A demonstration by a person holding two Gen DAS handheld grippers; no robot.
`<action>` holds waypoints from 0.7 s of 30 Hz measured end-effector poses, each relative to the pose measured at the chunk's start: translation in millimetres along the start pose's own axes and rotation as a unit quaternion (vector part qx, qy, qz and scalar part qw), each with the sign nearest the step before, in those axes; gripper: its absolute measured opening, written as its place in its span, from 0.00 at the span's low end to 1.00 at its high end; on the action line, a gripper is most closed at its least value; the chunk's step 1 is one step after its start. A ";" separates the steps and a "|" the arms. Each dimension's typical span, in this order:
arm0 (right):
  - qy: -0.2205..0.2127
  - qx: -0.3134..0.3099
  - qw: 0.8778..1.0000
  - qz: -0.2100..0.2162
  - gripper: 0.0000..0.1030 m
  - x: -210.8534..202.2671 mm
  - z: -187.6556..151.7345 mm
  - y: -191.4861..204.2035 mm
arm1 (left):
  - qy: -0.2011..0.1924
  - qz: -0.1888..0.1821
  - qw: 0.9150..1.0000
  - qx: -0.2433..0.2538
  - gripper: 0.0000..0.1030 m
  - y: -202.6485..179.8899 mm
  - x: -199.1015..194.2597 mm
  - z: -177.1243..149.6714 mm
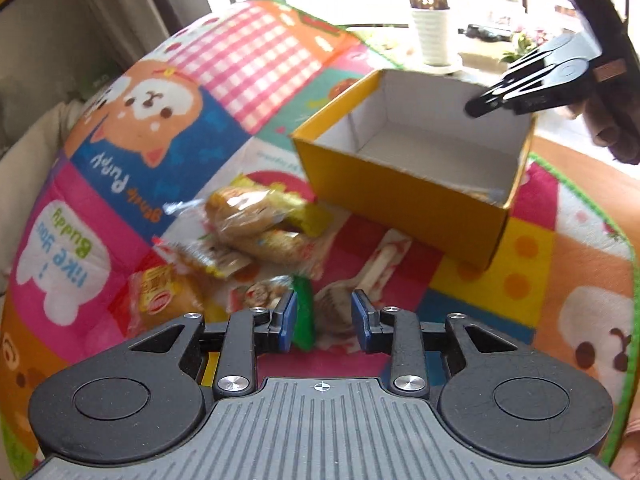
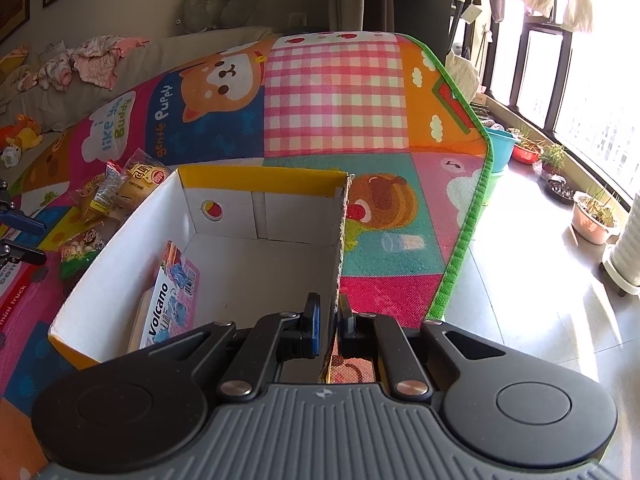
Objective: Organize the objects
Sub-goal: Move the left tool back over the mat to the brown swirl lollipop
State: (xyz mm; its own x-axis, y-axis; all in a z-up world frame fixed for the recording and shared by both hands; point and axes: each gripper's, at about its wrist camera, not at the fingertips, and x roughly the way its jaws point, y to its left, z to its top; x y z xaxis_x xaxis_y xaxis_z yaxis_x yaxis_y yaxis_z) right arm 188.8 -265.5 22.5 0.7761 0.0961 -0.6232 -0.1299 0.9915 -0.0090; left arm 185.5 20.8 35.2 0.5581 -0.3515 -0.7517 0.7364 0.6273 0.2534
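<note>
A yellow cardboard box (image 1: pixel 400 178) with a white inside stands open on the play mat. My right gripper (image 2: pixel 329 318) is shut on its near right wall (image 2: pixel 340 240); in the left wrist view it (image 1: pixel 486 102) grips the far rim. Inside the box lies a "Volcano" packet (image 2: pixel 172 300). A pile of wrapped snacks (image 1: pixel 248 220) lies left of the box, also visible as the snack pile (image 2: pixel 112 196). My left gripper (image 1: pixel 325 318) is low over the pile's near edge, jaws parted. A green packet (image 1: pixel 303 316) stands beside the left pad, with a gap to the right pad.
The colourful mat (image 2: pixel 332 92) ends in a green border (image 2: pixel 460 264) with tiled floor and plant pots (image 2: pixel 592 216) to the right. A white ribbed pot (image 1: pixel 434 36) stands behind the box. A sofa with clothes (image 2: pixel 80 64) lies beyond the mat.
</note>
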 end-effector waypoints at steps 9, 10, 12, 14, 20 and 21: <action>0.005 0.001 1.000 0.004 0.09 1.3 -1.4 1.0 | 0.080 -0.032 0.994 0.071 0.34 -4.4 60.4 20.6; 0.004 0.002 1.000 0.005 0.09 0.5 -2.1 0.6 | 0.077 -0.043 0.994 0.061 0.34 -1.0 62.2 19.9; 0.002 0.003 1.000 0.007 0.09 -0.5 -2.8 -0.5 | 0.086 -0.056 0.994 0.037 0.34 3.7 65.3 17.6; 0.001 0.003 1.000 0.009 0.09 -1.0 -3.1 -1.6 | 0.093 -0.059 0.993 0.039 0.43 0.2 63.2 12.7; 0.001 0.005 1.000 0.011 0.09 1.2 -3.6 -2.5 | 0.115 -0.107 0.988 -0.015 0.72 -10.4 45.8 -6.7; 0.001 0.006 1.000 0.011 0.09 1.4 -3.8 -2.6 | 0.127 -0.138 0.982 -0.037 0.70 -12.5 44.6 -10.7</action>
State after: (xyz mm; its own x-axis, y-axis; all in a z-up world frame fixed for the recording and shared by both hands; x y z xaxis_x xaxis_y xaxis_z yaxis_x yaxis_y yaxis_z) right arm 187.9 -268.3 18.7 0.7725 0.1177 -0.6240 -0.1397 0.9901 0.0137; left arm 197.1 4.7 -8.0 0.2217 -0.3363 -0.9153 0.8111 0.5846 -0.0183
